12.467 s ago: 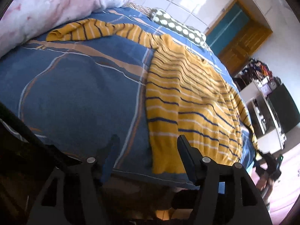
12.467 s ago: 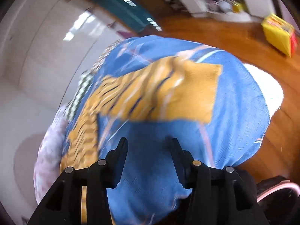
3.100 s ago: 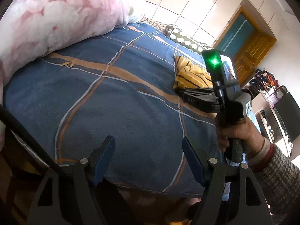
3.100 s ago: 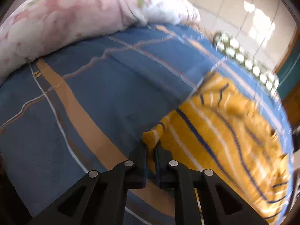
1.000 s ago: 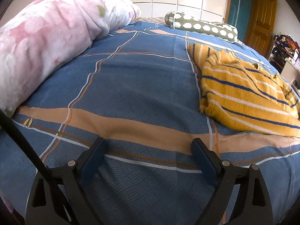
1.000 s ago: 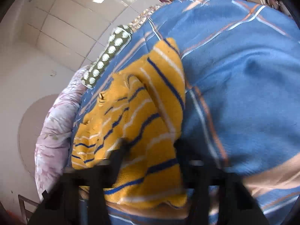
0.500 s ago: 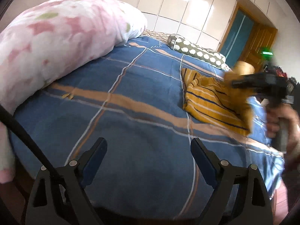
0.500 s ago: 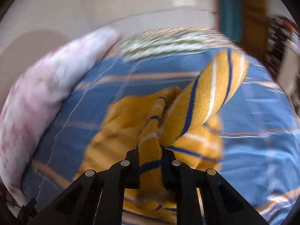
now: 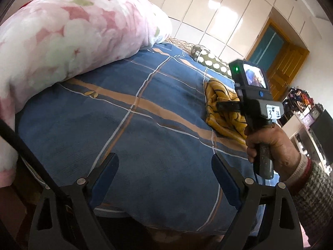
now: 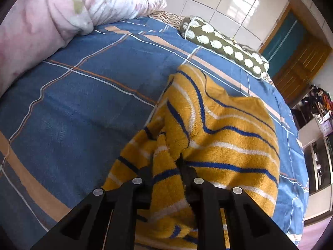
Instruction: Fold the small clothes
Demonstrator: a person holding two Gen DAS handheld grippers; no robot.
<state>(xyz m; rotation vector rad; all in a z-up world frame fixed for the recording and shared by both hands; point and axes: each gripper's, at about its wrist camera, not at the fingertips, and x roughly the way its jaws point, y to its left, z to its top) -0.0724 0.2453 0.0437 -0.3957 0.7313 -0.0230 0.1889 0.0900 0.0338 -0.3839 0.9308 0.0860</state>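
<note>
A yellow sweater (image 10: 229,137) with blue and white stripes lies bunched and partly folded on the blue plaid bedspread (image 10: 83,104). My right gripper (image 10: 166,166) points down onto its near edge. A fold of the knit fills the narrow gap between the fingers, and the jaws are opening. In the left wrist view the sweater (image 9: 220,95) sits at the right behind the right gripper (image 9: 226,106), which a hand holds. My left gripper (image 9: 163,162) stands wide open over the bed's front part, well left of the sweater, with nothing between its fingers.
A bulky pink floral quilt (image 9: 62,31) fills the left side of the bed. A green bolster with white dots (image 10: 224,48) lies along the far edge. The bedspread (image 9: 145,125) drops off at the front and right. Cluttered shelves (image 9: 301,106) stand at the right.
My right gripper has come down with the lifted fold, which now rests on the sweater pile, and its fingers stand slightly wider. In the left wrist view the right hand has moved closer.
</note>
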